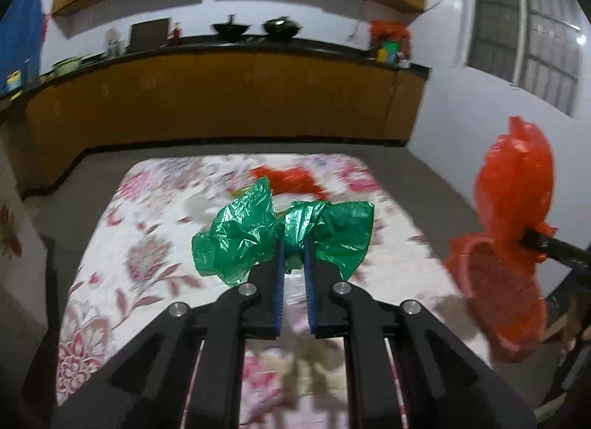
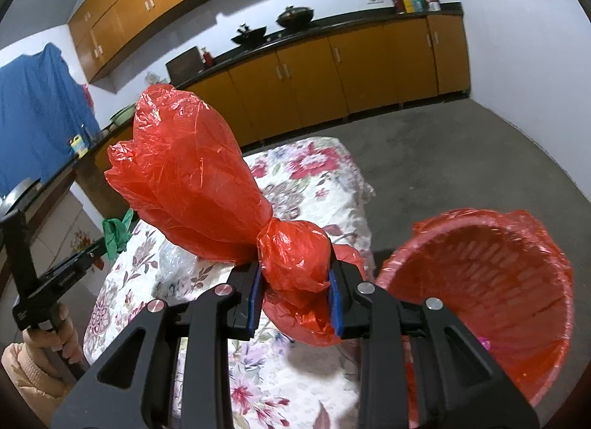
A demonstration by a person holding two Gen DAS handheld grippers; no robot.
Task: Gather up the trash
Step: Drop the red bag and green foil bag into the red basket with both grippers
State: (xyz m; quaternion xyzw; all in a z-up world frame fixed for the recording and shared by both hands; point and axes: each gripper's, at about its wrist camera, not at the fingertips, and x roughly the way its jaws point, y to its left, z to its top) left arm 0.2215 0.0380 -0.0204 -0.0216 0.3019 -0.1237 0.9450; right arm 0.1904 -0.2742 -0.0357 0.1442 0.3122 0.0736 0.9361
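My left wrist camera looks down along its claw [image 1: 293,244] over the floral table [image 1: 147,244] toward the kitchen cabinets [image 1: 221,96]. My right one faces the same cabinets (more obliquely), close above the table; both see the red bin [image 2: 480,281].

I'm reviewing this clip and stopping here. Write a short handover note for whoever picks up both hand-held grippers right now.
Left hand-held gripper: shut on the green plastic bag, held above the floral table.
Right hand-held gripper: shut on the knotted red plastic bag, beside the red-lined basket.
Done: both bags picked up.
Left: drop both into the basket; another red scrap lies at the table's far end.
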